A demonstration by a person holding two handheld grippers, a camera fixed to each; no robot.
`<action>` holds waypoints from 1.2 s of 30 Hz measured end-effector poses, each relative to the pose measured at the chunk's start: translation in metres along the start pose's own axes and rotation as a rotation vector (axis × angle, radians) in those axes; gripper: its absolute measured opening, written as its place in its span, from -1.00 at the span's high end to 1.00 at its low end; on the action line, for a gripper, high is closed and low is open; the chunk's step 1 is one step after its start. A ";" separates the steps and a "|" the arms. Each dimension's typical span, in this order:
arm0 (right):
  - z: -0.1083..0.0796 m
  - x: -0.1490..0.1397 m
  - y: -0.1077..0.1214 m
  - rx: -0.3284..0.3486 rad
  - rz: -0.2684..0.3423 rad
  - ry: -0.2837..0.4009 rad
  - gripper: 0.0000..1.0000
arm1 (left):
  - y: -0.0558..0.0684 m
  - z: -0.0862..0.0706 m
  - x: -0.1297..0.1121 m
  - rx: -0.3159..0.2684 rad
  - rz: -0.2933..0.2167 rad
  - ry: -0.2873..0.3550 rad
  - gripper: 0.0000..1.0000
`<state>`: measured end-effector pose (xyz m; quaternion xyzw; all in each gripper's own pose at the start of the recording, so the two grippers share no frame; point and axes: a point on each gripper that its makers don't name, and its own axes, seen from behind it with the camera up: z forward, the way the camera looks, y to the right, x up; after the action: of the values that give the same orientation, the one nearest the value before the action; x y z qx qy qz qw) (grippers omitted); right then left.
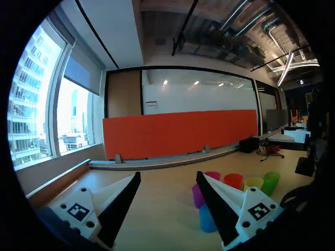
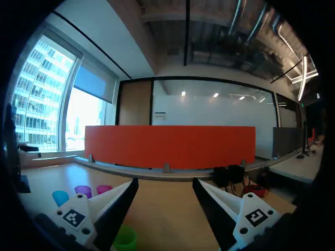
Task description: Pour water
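My left gripper point(image 1: 167, 173) is open and empty above the wooden desk point(image 1: 167, 201). Several coloured plastic cups stand just ahead on its right side: a purple cup point(image 1: 197, 195) and a blue cup point(image 1: 206, 218) partly behind the right finger, then a magenta cup point(image 1: 213, 175), an orange cup point(image 1: 233, 180), a yellow cup point(image 1: 253, 183) and a green cup point(image 1: 271, 182). My right gripper point(image 2: 164, 180) is open too, with nothing between its fingers. To its left are a blue cup point(image 2: 60, 197), a purple cup point(image 2: 83, 191) and a magenta cup point(image 2: 103, 189); a green cup point(image 2: 124, 238) peeks below its left finger.
An orange partition point(image 1: 180, 131) runs along the desk's far edge. Black gear and cables point(image 1: 255, 146) lie at the far right. Black boxes point(image 2: 228, 175) sit near the partition. A dark monitor edge point(image 2: 12, 150) stands at the left. Windows point(image 1: 37, 108) line the left wall.
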<state>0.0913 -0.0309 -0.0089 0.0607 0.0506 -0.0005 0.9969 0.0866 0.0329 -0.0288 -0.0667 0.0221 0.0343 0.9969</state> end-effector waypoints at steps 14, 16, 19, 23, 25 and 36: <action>-0.007 -0.001 0.008 -0.046 0.045 0.016 -0.99 | -0.007 0.006 -0.002 0.058 0.038 0.006 -0.98; -0.008 -0.003 0.007 -0.044 0.048 0.012 -0.99 | -0.007 0.008 -0.003 0.064 0.048 0.005 -0.97; -0.010 -0.004 0.009 -0.047 0.049 0.010 -0.98 | -0.006 0.010 -0.006 0.072 0.060 0.003 -0.97; -0.012 -0.005 0.013 -0.057 0.045 0.010 -0.98 | -0.006 0.012 -0.009 0.086 0.057 0.003 -0.97; -0.013 -0.006 0.014 -0.057 0.043 0.008 -0.99 | -0.008 0.012 -0.012 0.095 0.049 0.002 -0.97; -0.015 -0.011 0.014 -0.056 0.015 -0.013 -0.99 | -0.008 0.018 -0.025 0.127 0.030 0.005 -0.97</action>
<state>0.0787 -0.0148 -0.0206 0.0331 0.0439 0.0078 0.9985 0.0630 0.0255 -0.0083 -0.0032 0.0277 0.0477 0.9985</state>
